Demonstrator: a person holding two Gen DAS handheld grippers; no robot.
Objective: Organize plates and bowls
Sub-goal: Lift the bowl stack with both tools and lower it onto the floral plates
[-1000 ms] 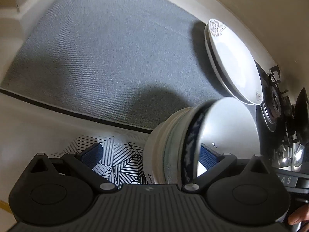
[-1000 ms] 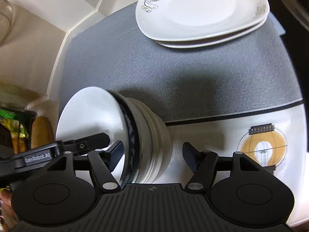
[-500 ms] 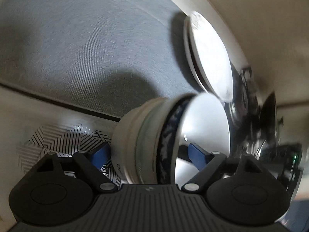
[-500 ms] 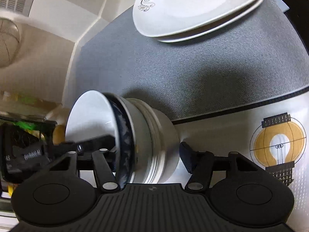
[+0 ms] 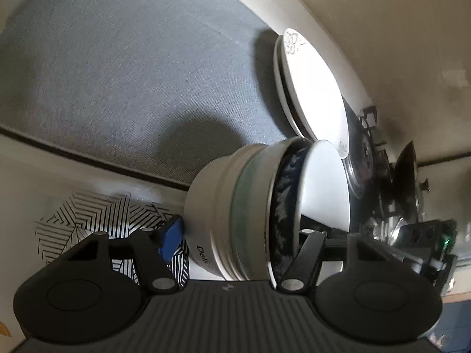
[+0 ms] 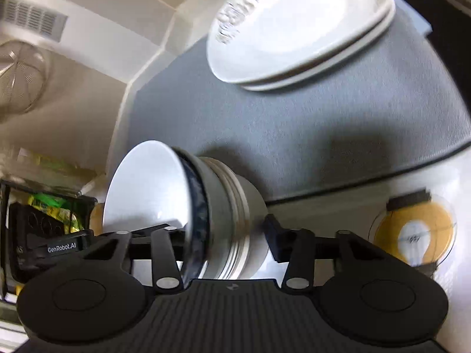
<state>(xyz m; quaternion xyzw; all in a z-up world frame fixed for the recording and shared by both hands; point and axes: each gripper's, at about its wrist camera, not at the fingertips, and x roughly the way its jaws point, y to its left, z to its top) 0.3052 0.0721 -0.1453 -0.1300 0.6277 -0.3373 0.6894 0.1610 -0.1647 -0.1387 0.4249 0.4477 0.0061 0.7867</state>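
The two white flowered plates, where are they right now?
The stacked plates lie on the far part of the grey mat, beyond the bowl stack held between both grippers; in the left view they sit far right, beside the stove.

White letters reading "GenRobot.AI" stand on the black body of the left gripper [image 6: 66,247], seen at nine o'clock in the right wrist view. On the side of the outermost white bowl [image 5: 212,206], at six o'clock of it, dark letters begin "Deli"; the rest curves out of sight. Nothing else is legible.
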